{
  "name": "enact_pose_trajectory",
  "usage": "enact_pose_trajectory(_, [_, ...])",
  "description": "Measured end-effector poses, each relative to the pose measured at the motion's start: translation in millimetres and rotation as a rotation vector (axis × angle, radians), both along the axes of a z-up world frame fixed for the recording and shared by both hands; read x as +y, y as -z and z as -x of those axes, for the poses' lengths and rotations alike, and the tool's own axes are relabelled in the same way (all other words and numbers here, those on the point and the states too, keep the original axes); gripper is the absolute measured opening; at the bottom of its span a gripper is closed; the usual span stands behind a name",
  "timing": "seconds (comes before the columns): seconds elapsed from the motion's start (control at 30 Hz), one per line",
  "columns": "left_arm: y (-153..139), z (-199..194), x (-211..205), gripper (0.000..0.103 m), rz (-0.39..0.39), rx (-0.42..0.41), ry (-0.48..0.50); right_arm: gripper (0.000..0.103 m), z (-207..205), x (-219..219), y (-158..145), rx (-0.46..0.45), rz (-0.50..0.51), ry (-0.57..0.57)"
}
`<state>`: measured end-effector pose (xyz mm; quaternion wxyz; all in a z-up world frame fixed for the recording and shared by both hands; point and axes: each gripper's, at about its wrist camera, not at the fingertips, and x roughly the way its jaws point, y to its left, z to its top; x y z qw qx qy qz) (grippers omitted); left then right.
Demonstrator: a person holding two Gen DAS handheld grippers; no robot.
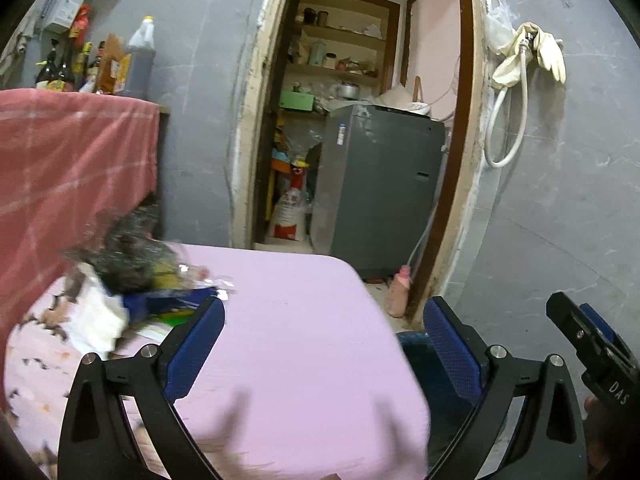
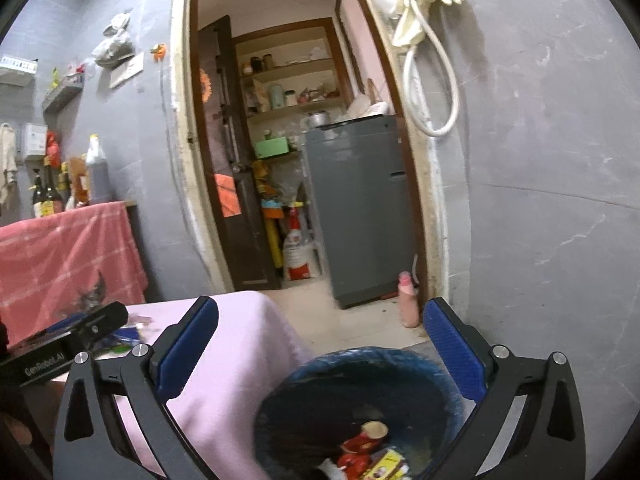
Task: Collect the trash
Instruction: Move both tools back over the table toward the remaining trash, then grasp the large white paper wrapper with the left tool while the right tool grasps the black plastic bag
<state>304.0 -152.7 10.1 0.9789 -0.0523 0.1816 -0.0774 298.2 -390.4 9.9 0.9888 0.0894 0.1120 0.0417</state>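
Both claws stand wide apart with nothing between the blue pads: the left claw (image 1: 324,340) over the pink-covered bench (image 1: 304,344), the right claw (image 2: 320,344) above the blue-lined bin (image 2: 360,364) at lower centre, which holds wrappers and a cup (image 2: 374,430). A trash pile (image 1: 132,276) lies at the bench's left edge

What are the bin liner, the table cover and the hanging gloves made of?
Bin liner: thin glossy blue plastic film, crinkled at the rim.
Table cover: matte pink woven cloth, draping softly over the corner.
Gloves: cream rubber or latex, probably; limp, smooth fingers.
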Motion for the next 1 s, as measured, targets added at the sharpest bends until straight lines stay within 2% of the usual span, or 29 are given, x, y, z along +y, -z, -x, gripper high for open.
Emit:
enact_pose_trajectory(0.17, [-5,10,32,0.098,-0.011,-0.005,-0.049,0.103,1,33,-7,0.004,0.016,-0.057])
enact_pose_trajectory(0.43, [0,24,107,0.098,-0.018,0.017,-0.174,0.103,-5,92,-12,0.028,0.04,-0.163])
enact_pose_trajectory(0.7, [18,27,170,0.098,-0.017,0.098,-0.265,0.103,-17,146,-7,0.061,0.075,-0.26])
enact_pose_trajectory(0.87, [28,19,191,0.098,0.03,0.18,-0.259,0.103,-31,170,-3,0.104,0.1,-0.308])
enact_pose_trajectory(1.0, [30,8,195,0.098,0.022,0.237,-0.237,0.103,-45,183,5,0.16,0.121,-0.332])
